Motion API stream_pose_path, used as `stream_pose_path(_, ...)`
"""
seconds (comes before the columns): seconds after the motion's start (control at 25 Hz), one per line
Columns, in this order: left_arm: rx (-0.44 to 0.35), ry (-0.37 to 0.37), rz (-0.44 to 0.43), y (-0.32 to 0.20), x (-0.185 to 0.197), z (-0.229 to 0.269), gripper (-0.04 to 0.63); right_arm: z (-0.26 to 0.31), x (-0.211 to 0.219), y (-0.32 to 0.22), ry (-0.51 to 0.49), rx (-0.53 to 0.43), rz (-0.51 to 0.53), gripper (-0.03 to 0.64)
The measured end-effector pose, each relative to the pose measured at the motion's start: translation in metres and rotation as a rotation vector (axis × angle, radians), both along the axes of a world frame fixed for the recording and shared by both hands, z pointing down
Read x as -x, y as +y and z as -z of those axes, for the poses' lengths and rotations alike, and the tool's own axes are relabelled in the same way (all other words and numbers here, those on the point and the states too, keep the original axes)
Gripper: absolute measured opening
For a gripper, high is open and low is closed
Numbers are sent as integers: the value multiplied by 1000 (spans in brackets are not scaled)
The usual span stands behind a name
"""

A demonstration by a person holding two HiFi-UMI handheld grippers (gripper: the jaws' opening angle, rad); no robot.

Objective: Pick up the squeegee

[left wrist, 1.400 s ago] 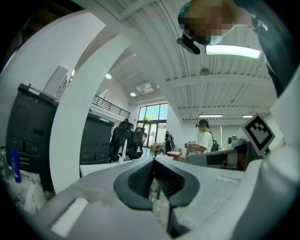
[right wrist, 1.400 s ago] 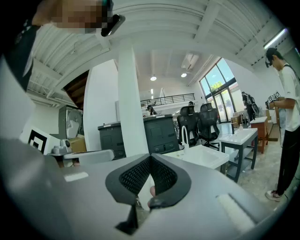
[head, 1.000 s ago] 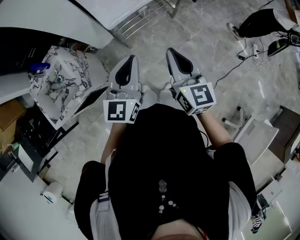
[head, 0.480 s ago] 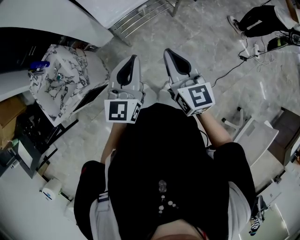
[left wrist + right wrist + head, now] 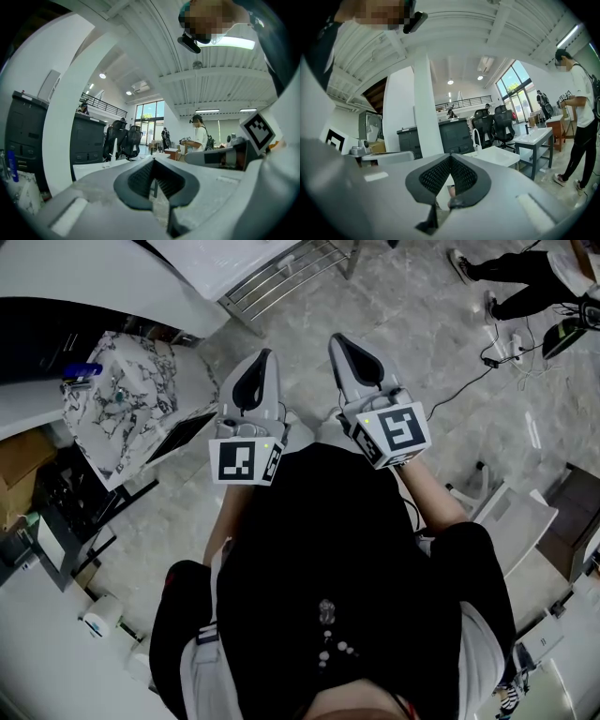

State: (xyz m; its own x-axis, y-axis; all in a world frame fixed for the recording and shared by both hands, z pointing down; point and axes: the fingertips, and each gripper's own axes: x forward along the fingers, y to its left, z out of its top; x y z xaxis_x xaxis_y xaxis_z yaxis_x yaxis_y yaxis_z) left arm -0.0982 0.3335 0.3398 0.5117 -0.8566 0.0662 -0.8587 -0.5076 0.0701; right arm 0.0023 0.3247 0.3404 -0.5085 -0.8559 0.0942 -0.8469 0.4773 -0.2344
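Two closed, empty: left gripper, right gripper; squeegee indiscernible.

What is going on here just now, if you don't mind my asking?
A person stands holding a hand-held gripper in each hand, both out in front of the body and pointing level. The left hand-held gripper and the right hand-held gripper are both shut with nothing between their jaws. No squeegee shows in any view. A marble-patterned surface stands off to the person's left.
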Motion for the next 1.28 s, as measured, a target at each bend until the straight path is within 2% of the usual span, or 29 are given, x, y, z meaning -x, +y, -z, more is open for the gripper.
stream_pose_path(0.52,-51,12,47,3,-38,5,2,12,-57,4,5,-51,-3,2)
stream_pose_path(0.96,-33,8,51,-25,-37,-4,2,4,-53,-21,17,-40,4,2)
stream_pose_path(1.28,-31,20,16,-87,-39,-6,2,3,-46,-72,35,-34,-9,2)
